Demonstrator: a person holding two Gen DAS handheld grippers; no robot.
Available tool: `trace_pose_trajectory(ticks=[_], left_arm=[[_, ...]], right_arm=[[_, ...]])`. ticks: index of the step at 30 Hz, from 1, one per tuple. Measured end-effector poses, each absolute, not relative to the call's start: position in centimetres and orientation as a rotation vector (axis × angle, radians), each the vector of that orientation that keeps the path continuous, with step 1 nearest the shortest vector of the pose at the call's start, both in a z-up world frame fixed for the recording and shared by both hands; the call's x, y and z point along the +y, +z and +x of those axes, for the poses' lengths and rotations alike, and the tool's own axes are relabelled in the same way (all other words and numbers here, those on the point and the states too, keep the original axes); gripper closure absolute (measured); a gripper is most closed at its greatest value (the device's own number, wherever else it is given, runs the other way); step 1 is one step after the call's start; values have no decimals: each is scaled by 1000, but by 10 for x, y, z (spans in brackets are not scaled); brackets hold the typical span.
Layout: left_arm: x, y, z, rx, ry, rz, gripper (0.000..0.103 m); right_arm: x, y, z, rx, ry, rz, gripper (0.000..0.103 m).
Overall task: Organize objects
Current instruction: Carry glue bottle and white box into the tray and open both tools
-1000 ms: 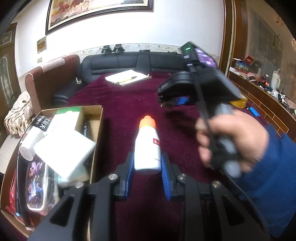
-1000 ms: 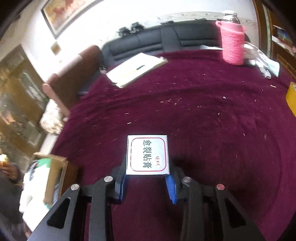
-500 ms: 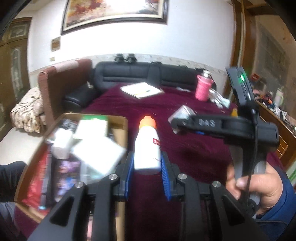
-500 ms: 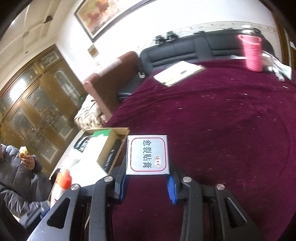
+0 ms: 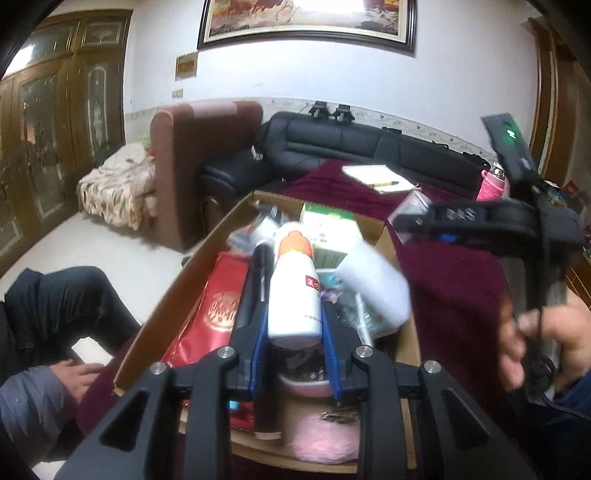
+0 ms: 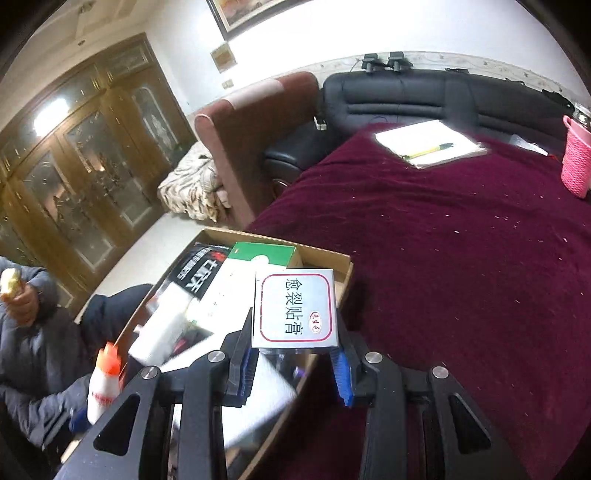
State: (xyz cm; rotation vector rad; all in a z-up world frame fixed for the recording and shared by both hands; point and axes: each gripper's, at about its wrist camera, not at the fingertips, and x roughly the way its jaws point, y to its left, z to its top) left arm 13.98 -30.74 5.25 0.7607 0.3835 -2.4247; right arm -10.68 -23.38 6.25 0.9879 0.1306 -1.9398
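Behind everything stands a white wall with a framed painting (image 5: 306, 22) at twelve o'clock in the left wrist view, wooden glass-fronted cabinets (image 6: 74, 155) at nine o'clock, and a black leather sofa (image 5: 369, 151) beside a reddish-brown armchair (image 5: 195, 162). Maroon cloth covers the table (image 6: 461, 258), which fills the right wrist view from one to five o'clock. On it, toward one o'clock, lies a notepad (image 6: 428, 142) with a pen across it, and a pink knitted cup (image 6: 576, 166) stands at three o'clock.

An open cardboard box (image 5: 173, 291) sits at the table's edge, crowded with goods: a red foil pack (image 5: 210, 314), a green-and-white carton (image 5: 328, 229), a white block (image 5: 373, 288) that is blurred, and in the right wrist view a black packet (image 6: 201, 273) with white Chinese lettering.

A seated person's dark trouser leg (image 5: 62, 306) shows at eight o'clock in the left wrist view.

The left gripper (image 5: 293, 354) clamps a white bottle (image 5: 295, 291) with an orange cap between its blue pads, holding it above the box contents; the small red label cannot be read. The right gripper (image 6: 291, 365) clasps a silver box (image 6: 295, 306) printed 愈裂贴膏 inside a red rounded frame, poised over the cardboard box's table-side wall. A hand (image 5: 539, 343) at four o'clock in the left wrist view grips the handle of that right tool.
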Motion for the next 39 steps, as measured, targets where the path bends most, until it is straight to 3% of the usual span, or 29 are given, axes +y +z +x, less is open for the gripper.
trace_pose_trajectory(ticks=[6, 20, 22, 24, 26, 33, 39], left_arm=[[-314, 43, 139, 398, -2424, 775, 76], [-307, 43, 137, 364, -2443, 739, 74], [-304, 45, 137, 358, -2442, 732, 64], [-303, 46, 139, 359, -2441, 723, 59], [-301, 49, 140, 355, -2437, 713, 59], [-297, 53, 138, 327, -2420, 696, 47], [-282, 64, 134, 253, -2398, 652, 18]], right_arm=[[-262, 47, -115, 258, -2006, 988, 64], [-270, 33, -118, 322, -1971, 1024, 60], [-266, 36, -115, 317, -1972, 1006, 54], [-260, 41, -112, 326, -2006, 983, 29], [-251, 45, -109, 305, -2018, 950, 22], [-213, 62, -99, 183, -1997, 920, 18], [-166, 71, -83, 89, -2005, 887, 8]])
